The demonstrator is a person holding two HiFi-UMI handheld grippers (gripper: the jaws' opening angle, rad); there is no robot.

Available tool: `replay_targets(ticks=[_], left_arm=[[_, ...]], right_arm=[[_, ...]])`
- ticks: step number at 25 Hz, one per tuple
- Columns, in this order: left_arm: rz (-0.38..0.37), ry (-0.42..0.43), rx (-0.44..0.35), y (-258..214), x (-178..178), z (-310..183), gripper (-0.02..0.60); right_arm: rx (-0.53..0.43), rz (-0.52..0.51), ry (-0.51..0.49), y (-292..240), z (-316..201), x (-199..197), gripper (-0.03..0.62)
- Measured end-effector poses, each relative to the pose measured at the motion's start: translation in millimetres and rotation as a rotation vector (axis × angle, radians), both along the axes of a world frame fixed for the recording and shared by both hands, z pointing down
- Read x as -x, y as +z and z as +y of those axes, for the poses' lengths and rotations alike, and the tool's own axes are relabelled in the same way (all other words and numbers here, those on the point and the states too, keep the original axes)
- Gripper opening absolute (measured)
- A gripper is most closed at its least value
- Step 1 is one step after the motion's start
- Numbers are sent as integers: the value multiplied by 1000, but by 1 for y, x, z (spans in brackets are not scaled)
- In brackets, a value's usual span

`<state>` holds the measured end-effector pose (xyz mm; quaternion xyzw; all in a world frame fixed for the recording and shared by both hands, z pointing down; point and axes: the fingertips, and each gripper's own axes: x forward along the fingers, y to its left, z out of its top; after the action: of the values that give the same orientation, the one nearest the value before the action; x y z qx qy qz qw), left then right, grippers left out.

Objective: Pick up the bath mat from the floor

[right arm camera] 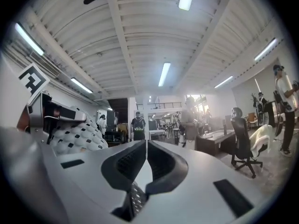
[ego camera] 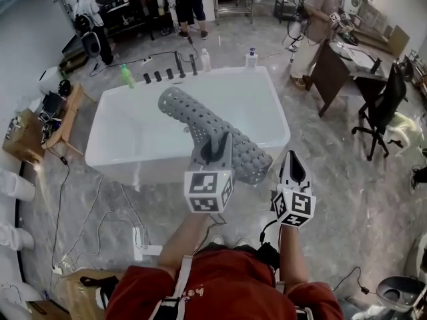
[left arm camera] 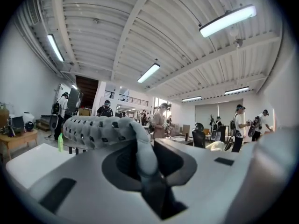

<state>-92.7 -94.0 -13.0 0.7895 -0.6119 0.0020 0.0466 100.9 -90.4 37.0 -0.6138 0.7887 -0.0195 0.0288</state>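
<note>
Your left gripper [ego camera: 215, 151] clamped narrowly on the grey perforated bath mat [ego camera: 200, 122], lifted curled over the white bathtub [ego camera: 127, 135] (bottles [ego camera: 251, 57] lined its far rim), while your right gripper [ego camera: 293, 172] sat fully closed beside the mat's end.

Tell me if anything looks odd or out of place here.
The grey bath mat is curled into a tube, pinched at one edge by the left tool and sticking out above the white bathtub rather than lying flat.
</note>
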Motion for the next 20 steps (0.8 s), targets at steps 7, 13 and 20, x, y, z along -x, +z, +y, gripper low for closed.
replay_targets(ticks=[7, 13, 20], left_arm=[[-16, -39, -156, -63, 12, 9, 77], [-79, -75, -317, -106, 16, 25, 77], [-108, -145, -456, -126, 11, 40, 77]], right_arm=[[-170, 13, -20, -81, 5, 7, 20], [-336, 20, -31, -135, 25, 17, 20], [-423, 48, -59, -162, 34, 24, 20]])
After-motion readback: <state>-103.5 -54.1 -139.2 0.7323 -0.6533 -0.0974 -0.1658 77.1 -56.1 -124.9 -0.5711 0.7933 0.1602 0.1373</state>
